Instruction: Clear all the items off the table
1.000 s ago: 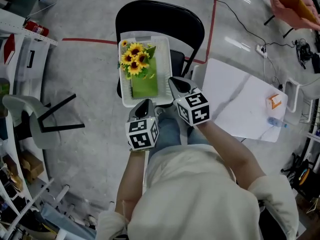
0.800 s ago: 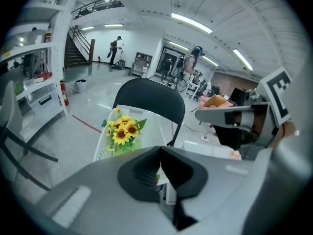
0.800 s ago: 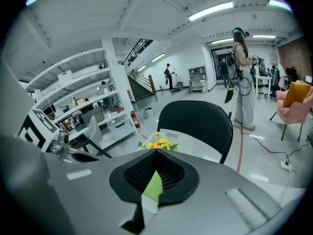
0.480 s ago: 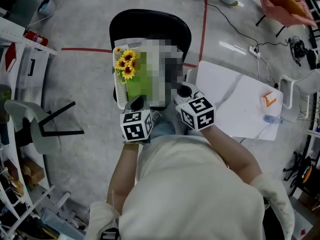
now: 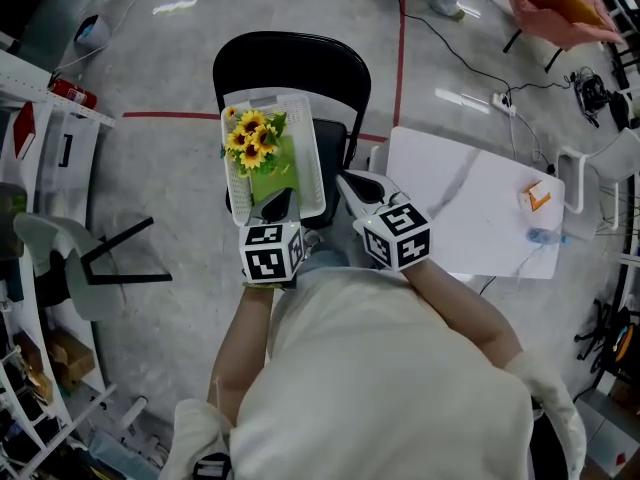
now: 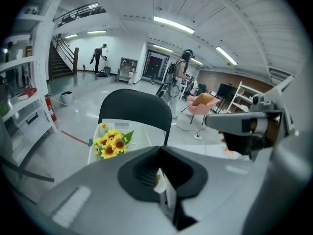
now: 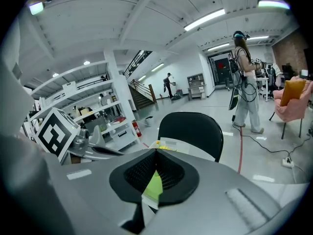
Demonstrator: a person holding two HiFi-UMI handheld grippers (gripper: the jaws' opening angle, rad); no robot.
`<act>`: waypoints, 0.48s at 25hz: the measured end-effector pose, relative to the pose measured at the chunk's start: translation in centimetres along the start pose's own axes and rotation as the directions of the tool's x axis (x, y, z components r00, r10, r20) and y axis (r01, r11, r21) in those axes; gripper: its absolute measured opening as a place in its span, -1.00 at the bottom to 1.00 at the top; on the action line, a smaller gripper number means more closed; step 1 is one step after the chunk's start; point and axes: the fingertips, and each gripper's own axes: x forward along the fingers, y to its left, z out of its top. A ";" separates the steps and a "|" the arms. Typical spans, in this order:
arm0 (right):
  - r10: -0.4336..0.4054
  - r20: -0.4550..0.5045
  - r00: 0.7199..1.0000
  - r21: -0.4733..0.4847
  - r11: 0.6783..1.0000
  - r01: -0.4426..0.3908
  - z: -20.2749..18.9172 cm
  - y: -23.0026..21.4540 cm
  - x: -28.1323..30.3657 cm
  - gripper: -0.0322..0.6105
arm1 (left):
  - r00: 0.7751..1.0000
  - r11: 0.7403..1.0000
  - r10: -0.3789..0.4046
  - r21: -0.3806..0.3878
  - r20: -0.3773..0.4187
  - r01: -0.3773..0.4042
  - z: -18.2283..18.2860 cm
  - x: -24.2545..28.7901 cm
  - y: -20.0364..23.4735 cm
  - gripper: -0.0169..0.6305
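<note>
Head view, then each gripper view: basket held by its near rim.
Head view: the left gripper (image 5: 277, 206) and the right gripper (image 5: 350, 182) both have their fingers pressed together on the near edge of the basket (image 5: 314, 153), which holds sunflowers (image 5: 250, 136) and a green thing (image 5: 272, 173). Beyond the fingers the basket is over a black chair (image 5: 290, 58). The white table (image 5: 460, 193) has its edge just right of the right gripper, and open floor (image 5: 160, 198) lies to the left. Left gripper view: the fingers pinch the thin white rim, with the sunflowers (image 6: 111, 143) ahead to the left and the right gripper (image 6: 215, 123) just beside on the right. Right gripper view: the fingers pinch the rim too, green shows between them, and the chair (image 7: 195, 129) is ahead.
</note>
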 end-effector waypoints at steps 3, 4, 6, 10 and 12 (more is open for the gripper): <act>-0.007 0.006 1.000 0.017 1.000 0.007 0.0 -0.1 -0.2 -0.90 | 1.000 1.000 0.002 -0.005 -0.006 -0.002 0.0 0.1 -0.1 -0.92; -0.009 0.008 1.000 0.022 1.000 0.009 0.0 -0.1 -0.2 -0.90 | 1.000 1.000 0.002 -0.006 -0.007 -0.002 0.0 0.1 -0.2 -0.92; -0.015 0.013 1.000 0.028 1.000 0.014 -0.1 -0.3 -0.4 -0.90 | 1.000 1.000 0.001 0.002 -0.009 -0.001 0.1 0.2 -0.4 -0.92; -0.026 0.020 0.999 0.050 0.998 0.025 -0.3 -0.9 -0.9 -0.90 | 1.000 1.000 -0.004 0.024 -0.008 0.005 0.6 0.5 -1.1 -0.92; -0.031 0.022 0.999 0.060 0.998 0.030 -0.3 -1.3 -1.3 -0.90 | 1.000 1.000 -0.007 0.025 -0.004 0.008 0.9 0.6 -1.6 -0.92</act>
